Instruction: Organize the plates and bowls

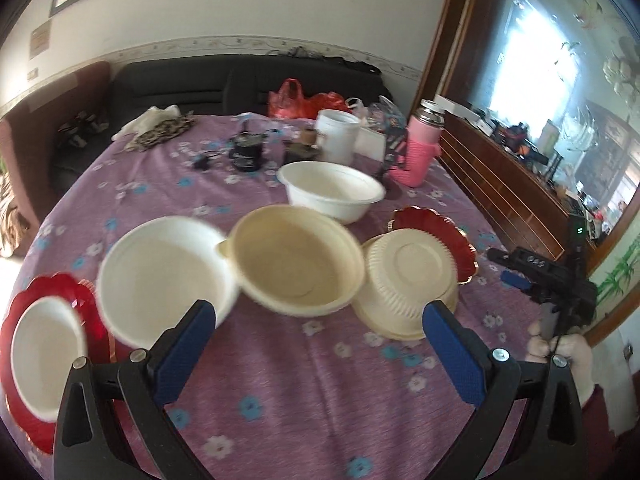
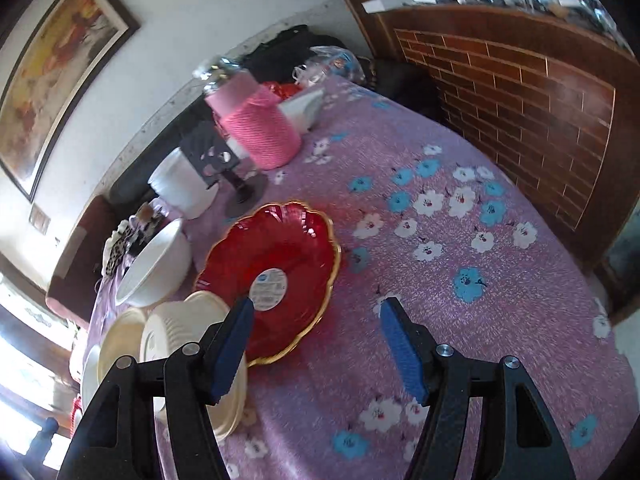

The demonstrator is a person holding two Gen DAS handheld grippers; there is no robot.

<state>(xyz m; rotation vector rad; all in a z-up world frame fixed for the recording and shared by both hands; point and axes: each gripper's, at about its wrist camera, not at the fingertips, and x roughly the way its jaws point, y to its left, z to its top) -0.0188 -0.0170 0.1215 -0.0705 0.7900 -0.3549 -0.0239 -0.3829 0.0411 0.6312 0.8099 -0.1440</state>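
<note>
- The left gripper point(image 1: 320, 320) hovers over the near edge of the table point(image 1: 280, 380) with its fingers spread wide and nothing between them.
- The right gripper point(image 2: 316, 336) hangs near the table's right edge, fingers also wide and empty, just above the rim of the red plate point(image 2: 276, 256).
- Bowls, counted in the left view: five. A white bowl point(image 1: 332, 190) stands upright toward the middle of the table; a cream bowl point(image 1: 296, 260) and a white bowl with a tab point(image 1: 164, 276) sit side by side nearer the front, rims touching; an upturned ribbed bowl point(image 1: 404, 280) leans on the red plate at the right; a small white bowl point(image 1: 44, 356) rests in the second red plate point(image 1: 60, 292) at the left edge.
- Red plates: two, both scalloped, at least the right one gold-edged.
- Judged by look, the bowls are light, thin disposable ware: stiff enough to lift by the rim, yet apt to flex or dent under a hard squeeze. A pinch across the rim wall seems best.
- The red plates look glossy, rigid and slippery, possibly brittle; gripping the raised scalloped edge would suit, with care against sliding.
</note>
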